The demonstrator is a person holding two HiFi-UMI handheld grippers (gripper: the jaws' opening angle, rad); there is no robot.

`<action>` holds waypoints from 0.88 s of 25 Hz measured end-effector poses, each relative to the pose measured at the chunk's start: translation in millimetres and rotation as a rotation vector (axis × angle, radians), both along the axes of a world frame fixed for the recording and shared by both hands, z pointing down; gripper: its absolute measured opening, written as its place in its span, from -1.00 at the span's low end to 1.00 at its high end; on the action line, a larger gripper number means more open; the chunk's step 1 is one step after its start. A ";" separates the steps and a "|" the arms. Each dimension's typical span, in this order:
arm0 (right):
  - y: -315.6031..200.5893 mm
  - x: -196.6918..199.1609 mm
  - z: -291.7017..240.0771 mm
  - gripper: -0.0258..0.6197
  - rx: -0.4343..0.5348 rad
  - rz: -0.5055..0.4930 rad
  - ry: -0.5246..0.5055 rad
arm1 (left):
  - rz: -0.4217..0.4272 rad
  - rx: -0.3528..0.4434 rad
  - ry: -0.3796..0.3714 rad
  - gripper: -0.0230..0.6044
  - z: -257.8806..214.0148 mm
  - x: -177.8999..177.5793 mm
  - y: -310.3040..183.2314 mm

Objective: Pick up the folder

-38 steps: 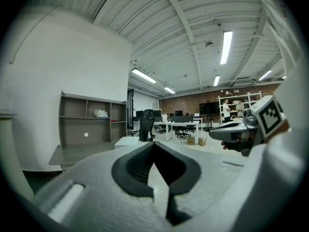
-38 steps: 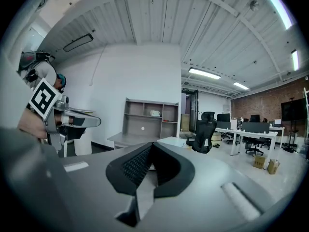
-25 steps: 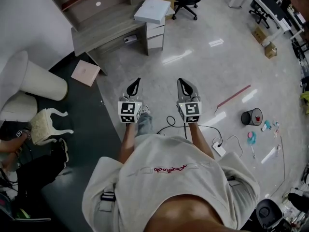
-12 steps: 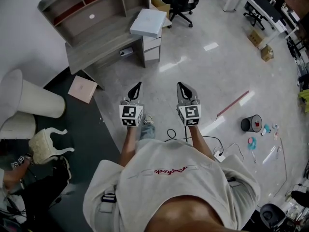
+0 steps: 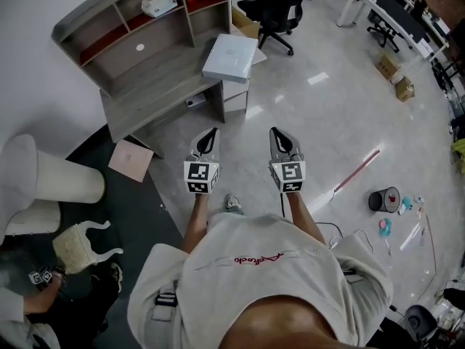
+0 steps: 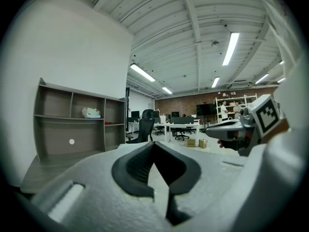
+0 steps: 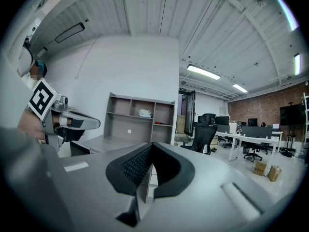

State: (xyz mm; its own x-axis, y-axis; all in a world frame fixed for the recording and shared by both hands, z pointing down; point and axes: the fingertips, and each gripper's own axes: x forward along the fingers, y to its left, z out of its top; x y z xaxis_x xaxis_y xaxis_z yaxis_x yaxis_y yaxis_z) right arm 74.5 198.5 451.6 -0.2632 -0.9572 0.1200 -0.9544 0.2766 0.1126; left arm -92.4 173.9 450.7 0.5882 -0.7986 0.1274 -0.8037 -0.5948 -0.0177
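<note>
Approach step: left gripper (image 5: pixel 208 136) and right gripper (image 5: pixel 279 136) both pressed together, empty, well short of white folder (image 5: pixel 231 57) on desk (image 5: pixel 149 93). Next, likely: close in, spread jaws.

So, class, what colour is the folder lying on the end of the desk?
Pale grey-white. The folder shows best in the head view.
</note>
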 end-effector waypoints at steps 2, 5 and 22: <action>-20.1 -3.8 -1.0 -0.90 0.000 0.008 -0.004 | 0.005 -0.002 -0.001 -0.93 -0.6 -5.0 -21.2; -49.9 -9.8 -2.2 -0.90 0.002 0.015 -0.001 | 0.008 -0.003 -0.002 -0.93 -1.1 -13.0 -51.1; -156.6 -28.0 16.5 -0.90 -0.027 0.060 0.020 | 0.059 -0.022 0.009 -0.93 15.8 -28.5 -169.0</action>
